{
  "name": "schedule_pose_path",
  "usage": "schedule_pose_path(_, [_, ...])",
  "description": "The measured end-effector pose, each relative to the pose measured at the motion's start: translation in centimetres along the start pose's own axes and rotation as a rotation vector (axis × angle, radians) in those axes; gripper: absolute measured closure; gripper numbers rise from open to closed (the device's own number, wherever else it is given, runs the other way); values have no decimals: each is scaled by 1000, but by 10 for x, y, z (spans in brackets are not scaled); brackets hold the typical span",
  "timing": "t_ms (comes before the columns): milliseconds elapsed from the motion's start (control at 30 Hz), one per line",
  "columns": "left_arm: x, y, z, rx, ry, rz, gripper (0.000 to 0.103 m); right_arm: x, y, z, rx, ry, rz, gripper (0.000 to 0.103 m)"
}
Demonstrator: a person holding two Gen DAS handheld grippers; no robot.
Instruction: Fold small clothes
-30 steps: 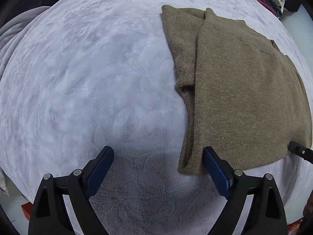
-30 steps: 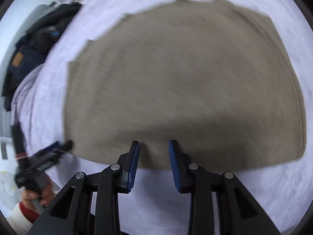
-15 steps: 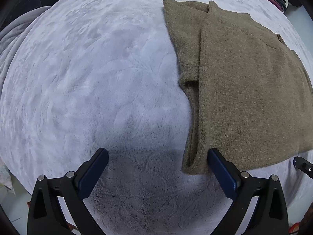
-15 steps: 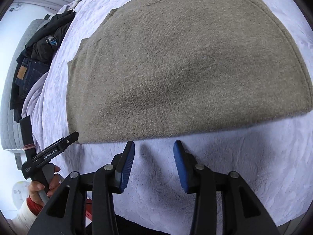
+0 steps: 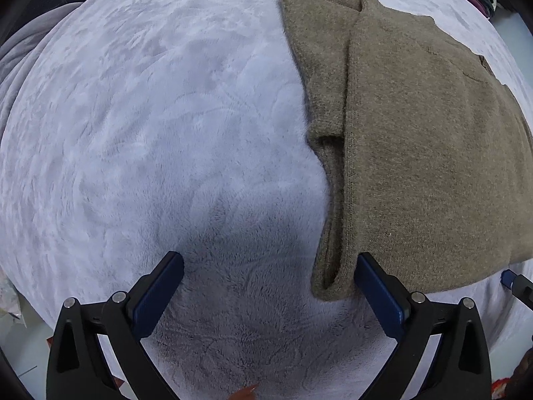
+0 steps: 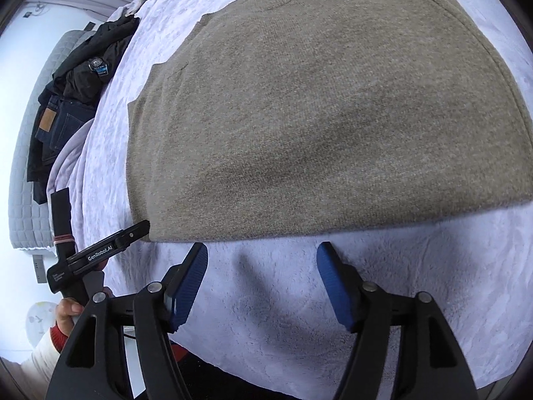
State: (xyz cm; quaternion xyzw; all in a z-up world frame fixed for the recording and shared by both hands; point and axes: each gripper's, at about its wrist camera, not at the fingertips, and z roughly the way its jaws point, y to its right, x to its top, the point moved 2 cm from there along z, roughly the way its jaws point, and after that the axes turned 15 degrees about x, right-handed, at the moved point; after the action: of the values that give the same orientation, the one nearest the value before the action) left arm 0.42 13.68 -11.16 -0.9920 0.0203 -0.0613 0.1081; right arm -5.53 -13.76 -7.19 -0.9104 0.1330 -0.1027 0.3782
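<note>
Hovering with its jaws spread wide and empty over the pale fleece blanket (image 5: 140, 133), the left gripper (image 5: 268, 286) has the folded olive sweater (image 5: 416, 140) at two o'clock, long axis running twelve to six, its near corner just beside the right-hand pad.

Seen from the right wrist, the right gripper (image 6: 261, 276) is likewise released, the sweater's (image 6: 316, 106) near hem at twelve o'clock, close by. Both grippers look about equally near that hem.
</note>
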Motion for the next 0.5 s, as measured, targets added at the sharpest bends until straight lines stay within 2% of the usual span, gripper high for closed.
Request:
schedule_pose_path(133, [7, -6, 5, -6, -17, -12, 1, 1, 0, 3, 33, -6, 8, 32])
schedule_pose_path(300, [11, -14, 5, -33, -16, -30, 1, 2, -6, 16, 136, -14, 35, 32])
schedule_pose_path(367, [8, -19, -2, -79, -10, -56, 1, 3, -8, 22, 162, -20, 42, 32])
schedule_pose_path(500, [8, -26, -11, -222, -22, -110, 1, 7, -5, 34, 249, -6, 120, 32])
